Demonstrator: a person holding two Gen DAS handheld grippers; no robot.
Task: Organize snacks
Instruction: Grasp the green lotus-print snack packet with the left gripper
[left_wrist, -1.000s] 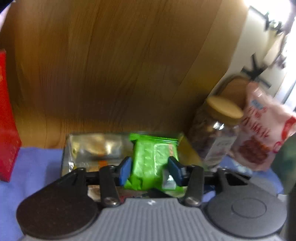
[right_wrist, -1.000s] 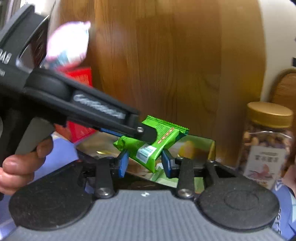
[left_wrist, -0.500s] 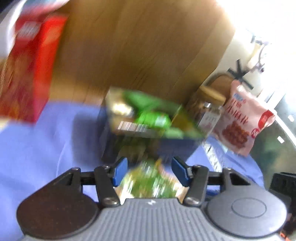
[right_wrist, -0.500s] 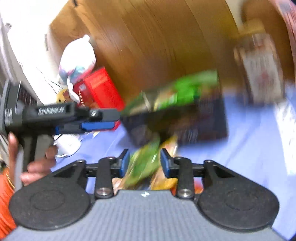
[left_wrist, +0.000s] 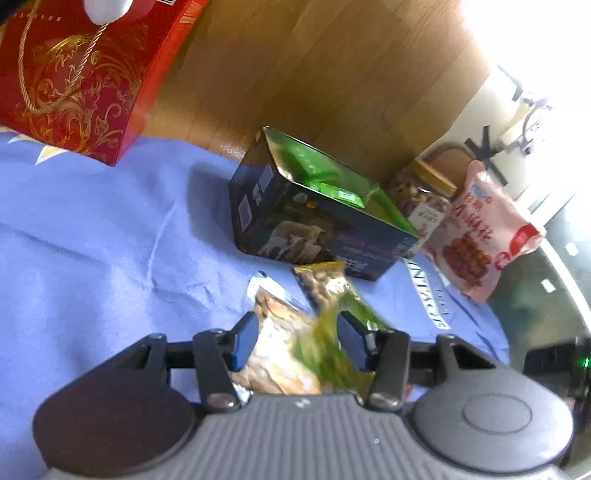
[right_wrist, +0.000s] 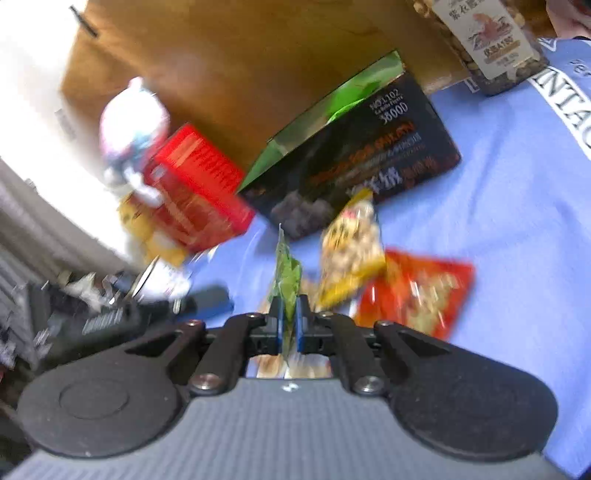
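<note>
Pinching a thin green foil snack packet (right_wrist: 286, 273) edge-on, the right gripper (right_wrist: 289, 326) has its blue pads nearly together on the packet's lower end. A second ago both grippers were up at the dark printed open-topped box (right_wrist: 354, 162) with a green packet over it; now both have swung back down to the loose pile on the blue cloth (right_wrist: 517, 221), so one packet looks stowed and a fresh pick is under way. The held packet's long axis runs toward 12 o'clock in the right wrist view, free end pointing at the box.

The left gripper (left_wrist: 300, 341) stands with its fingers spread, a blurred yellow-green packet (left_wrist: 332, 332) and a tan nut packet (left_wrist: 273, 332) between them; whether it touches either I cannot tell.

Outward, a yellow peanut packet (right_wrist: 351, 251) lies at 1 o'clock and a red snack packet (right_wrist: 417, 291) at 3 o'clock. Green packets (left_wrist: 325, 181) already sit inside the box.
</note>
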